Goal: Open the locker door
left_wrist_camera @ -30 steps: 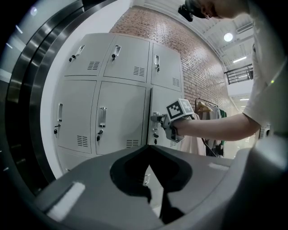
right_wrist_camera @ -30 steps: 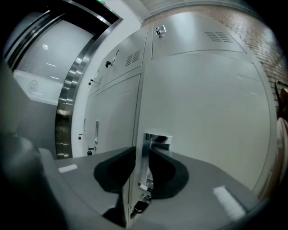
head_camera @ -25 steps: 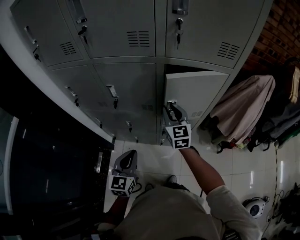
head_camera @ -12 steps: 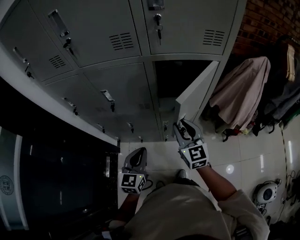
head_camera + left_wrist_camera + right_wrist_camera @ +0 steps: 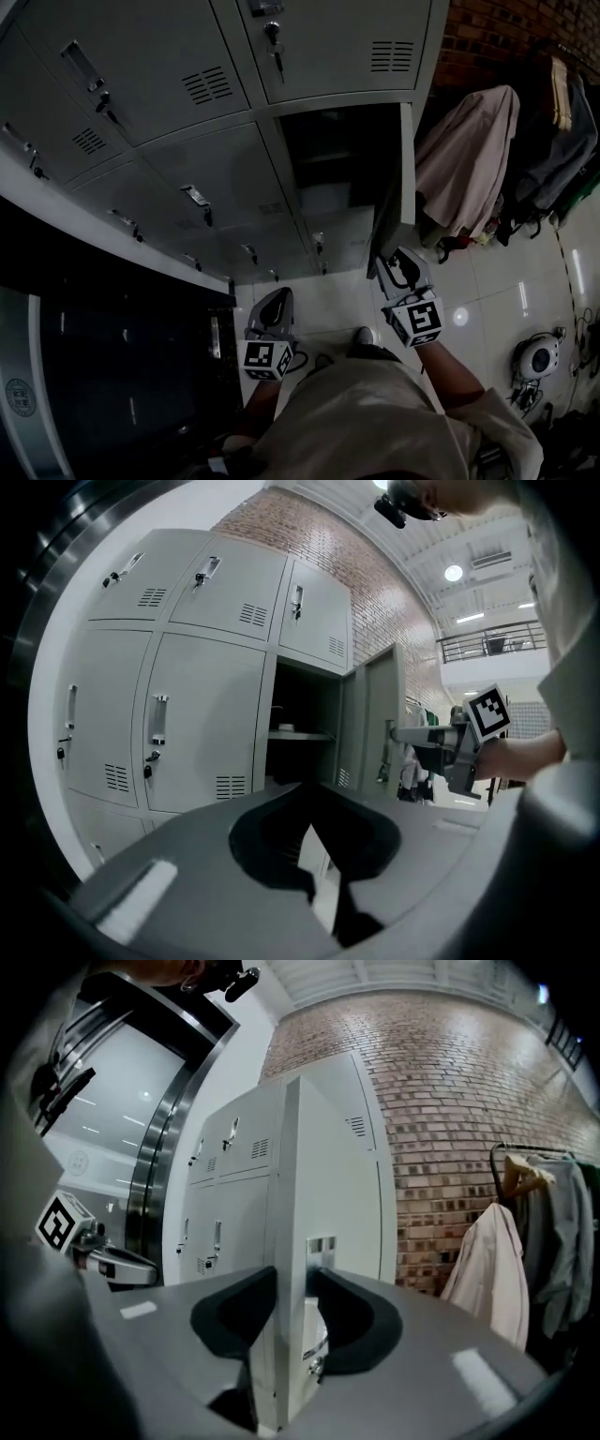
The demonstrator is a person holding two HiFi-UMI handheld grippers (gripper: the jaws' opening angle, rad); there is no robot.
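1. Looking down in the head view, the locker door (image 5: 407, 159) stands swung out about square to the locker front, seen almost edge-on. Its free edge points toward the person and its long axis is upright. The right gripper (image 5: 392, 261) sits at that lower free edge, and the left gripper (image 5: 272, 305) hangs well apart from it, over the floor. The door may carry on swinging toward the hanging coats (image 5: 464, 155) on that side if it gets a further push.

2. In the left gripper view, the left gripper (image 5: 322, 860) has its jaws nearly together with nothing between them (only a sliver of light shows through). Beyond it the open compartment (image 5: 300, 724) is exposed. The locker door (image 5: 375, 714) stands just beside it, with the right gripper (image 5: 394, 731) at its edge. This idle hand looks unlikely to cause trouble.

3. In the right gripper view, the right gripper (image 5: 291, 1335) straddles the upright free edge of the locker door (image 5: 337, 1194). Its jaws have just been opening, and the edge stands between them rather than being clamped. The latch plate (image 5: 321, 1246) lies just beside the right-hand pad. Pulling away at an angle could probably snag a pad on that plate and drag the door back toward shut.
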